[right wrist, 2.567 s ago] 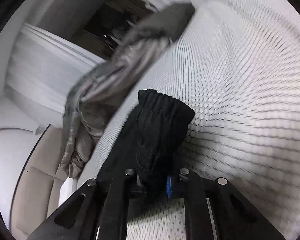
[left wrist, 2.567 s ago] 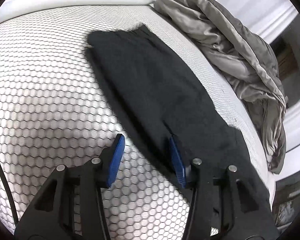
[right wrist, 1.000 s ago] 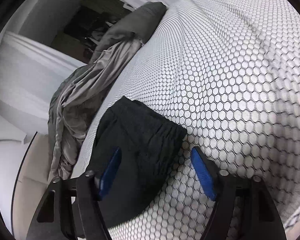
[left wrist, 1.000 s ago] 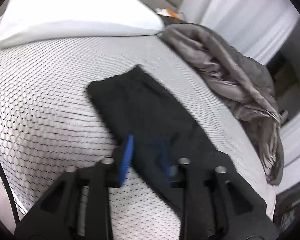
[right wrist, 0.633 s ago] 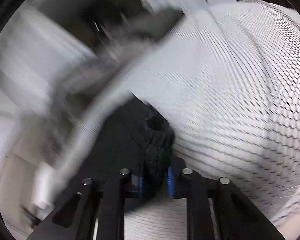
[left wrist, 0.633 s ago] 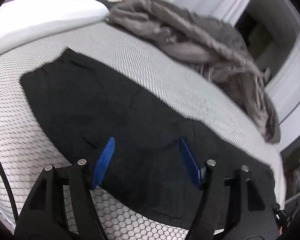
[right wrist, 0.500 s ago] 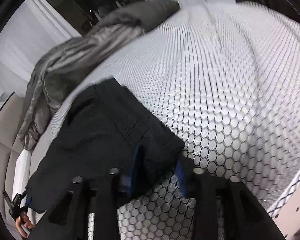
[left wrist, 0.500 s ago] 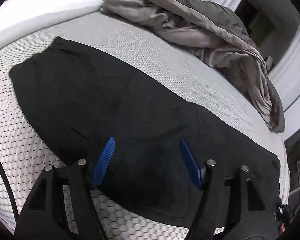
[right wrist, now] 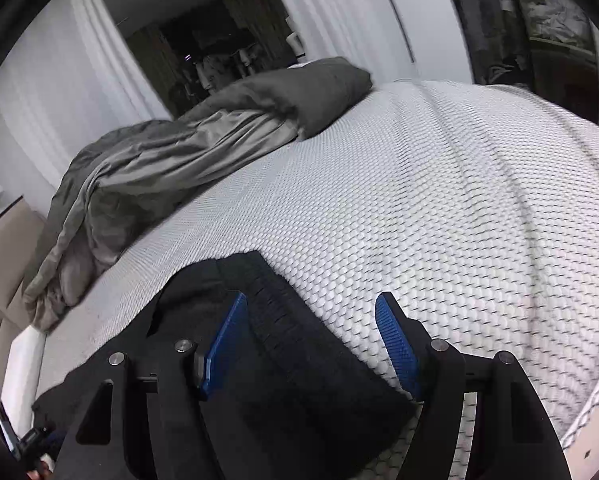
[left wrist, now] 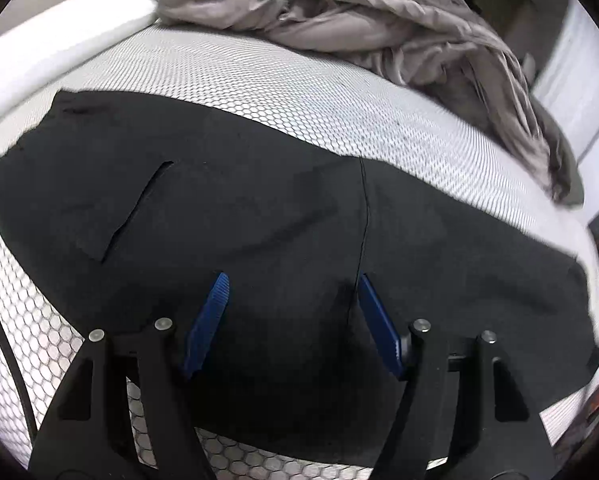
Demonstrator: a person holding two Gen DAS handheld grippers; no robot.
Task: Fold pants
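Both the left claw [left wrist: 291, 286] and right claw [right wrist: 309, 306] hang open over the pants [left wrist: 259, 208], so a shallow pinch could grab only the top layer and mess up the fold.

The left wrist camera looked forward along the left gripper [left wrist: 291, 300], close above the black pants [left wrist: 259, 208], toward the grey duvet [left wrist: 399, 28] beyond. The right wrist camera looked along the right gripper [right wrist: 311, 336] from low over the pants' ribbed end [right wrist: 275, 320], up the honeycomb mattress [right wrist: 439, 220]. Both views shared pants, mattress and duvet.
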